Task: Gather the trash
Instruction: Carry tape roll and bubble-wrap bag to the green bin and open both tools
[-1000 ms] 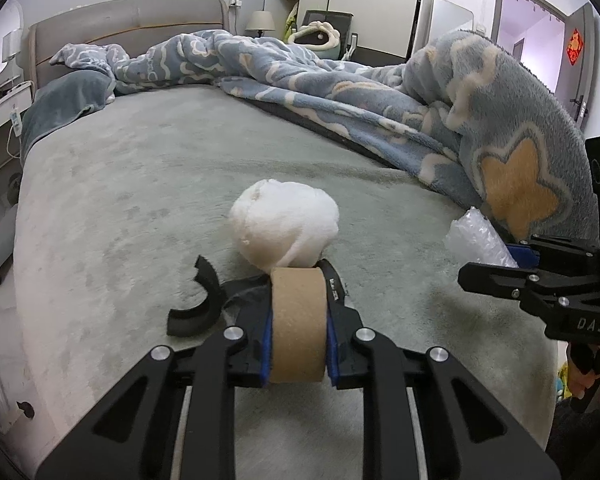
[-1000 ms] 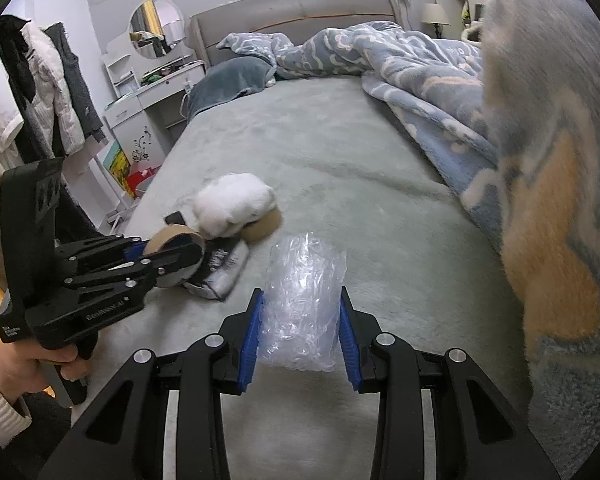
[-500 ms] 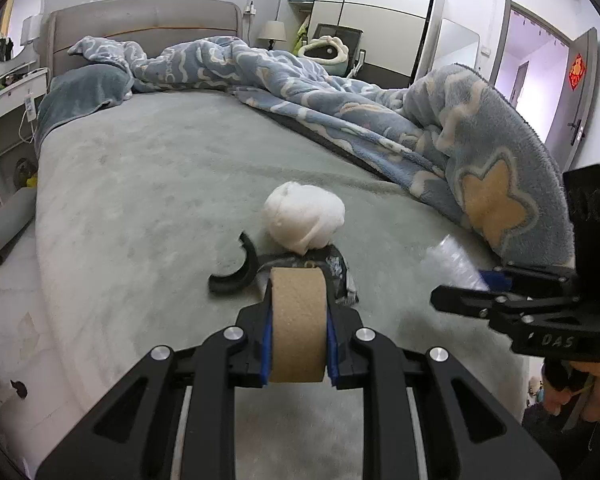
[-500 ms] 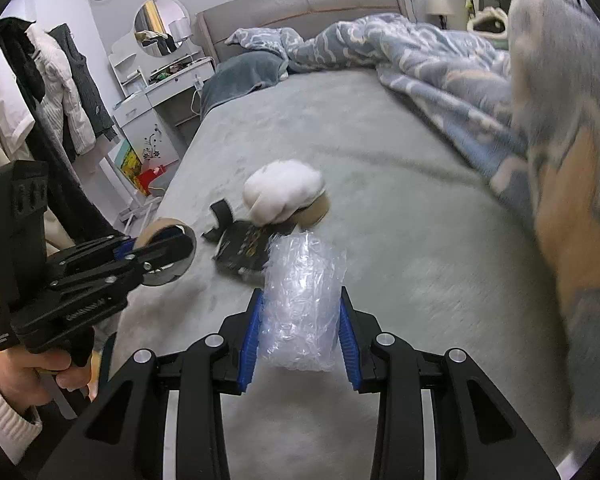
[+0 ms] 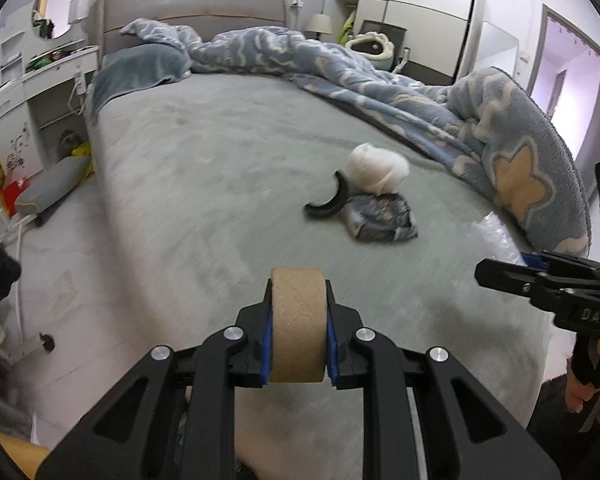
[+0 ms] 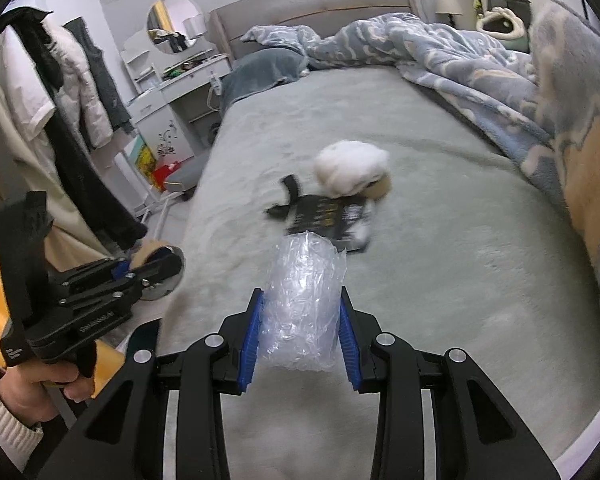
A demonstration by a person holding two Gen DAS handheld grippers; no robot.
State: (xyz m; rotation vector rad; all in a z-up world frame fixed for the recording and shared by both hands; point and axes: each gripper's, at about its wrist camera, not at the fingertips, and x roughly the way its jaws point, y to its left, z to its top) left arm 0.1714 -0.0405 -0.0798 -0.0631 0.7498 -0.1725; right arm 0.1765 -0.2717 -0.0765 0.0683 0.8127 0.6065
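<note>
Behind white wad [image 6: 350, 166], brown roll [image 6: 381, 188]: right wrist view only.

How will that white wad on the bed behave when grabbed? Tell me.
The white wad looks crumpled and puffy, so it will probably squash and feel light. Its rounded shape could let it roll on the bed if nudged. It leans against a brown roll, which may shift too.
</note>
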